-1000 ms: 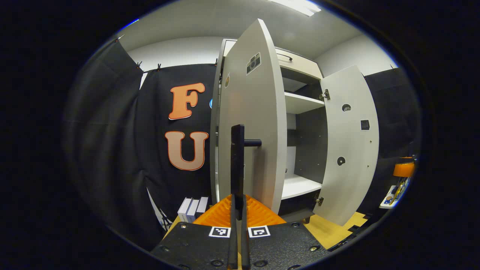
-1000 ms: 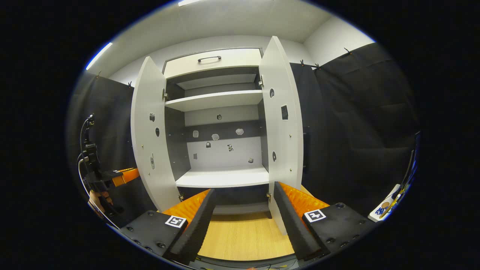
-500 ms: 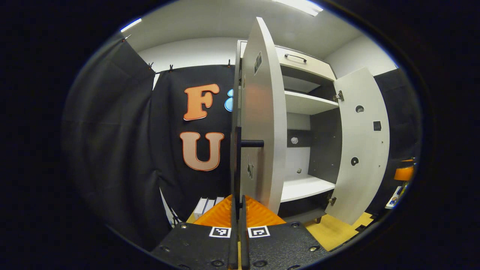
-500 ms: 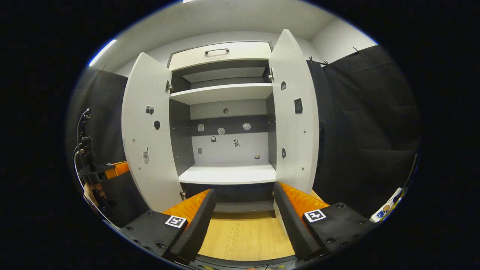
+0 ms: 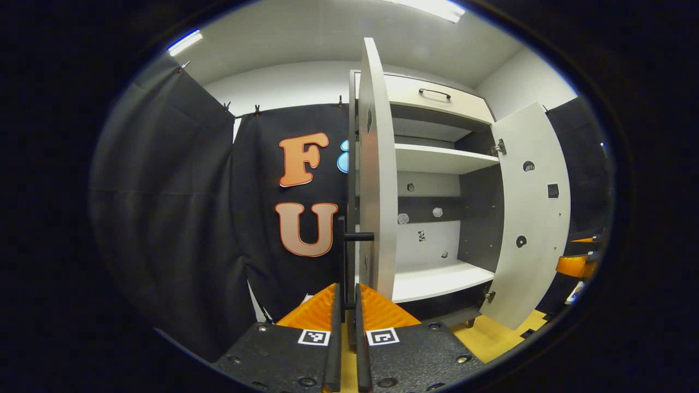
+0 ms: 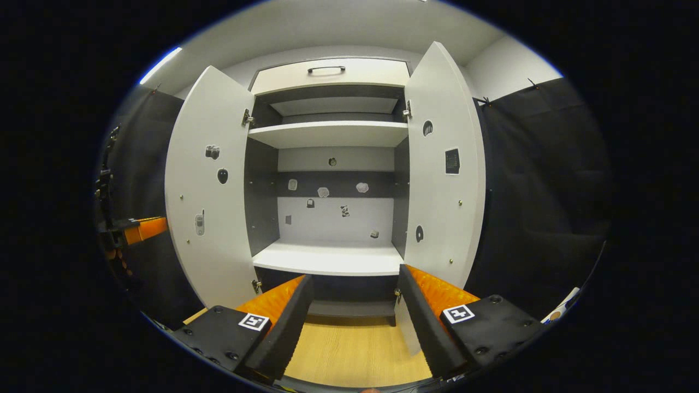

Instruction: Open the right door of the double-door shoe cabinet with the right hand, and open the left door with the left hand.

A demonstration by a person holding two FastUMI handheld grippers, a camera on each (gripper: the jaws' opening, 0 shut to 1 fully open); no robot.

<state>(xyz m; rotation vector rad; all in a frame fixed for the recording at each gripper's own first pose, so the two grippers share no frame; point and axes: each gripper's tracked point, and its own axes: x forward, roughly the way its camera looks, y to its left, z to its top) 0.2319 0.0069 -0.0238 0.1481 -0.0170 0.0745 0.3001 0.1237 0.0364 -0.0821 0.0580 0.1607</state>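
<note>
Your left tool point(image 5: 344, 305) clamps the left door's handle point(image 5: 343, 256) at frame centre; swing it steadily outward, wrist following the hinge. Your right tool point(image 6: 355, 305) hangs open.

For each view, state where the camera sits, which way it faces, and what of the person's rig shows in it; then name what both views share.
Left gripper view: rides the left gripper, facing the left door edge-on, fingers closed around its black handle.
Right gripper view: rides the right gripper, facing squarely into the shoe cabinet; its fingers spread, holding nothing; the left gripper sits far left.
Shared: both open doors, including the right door, and the shelves.
</note>
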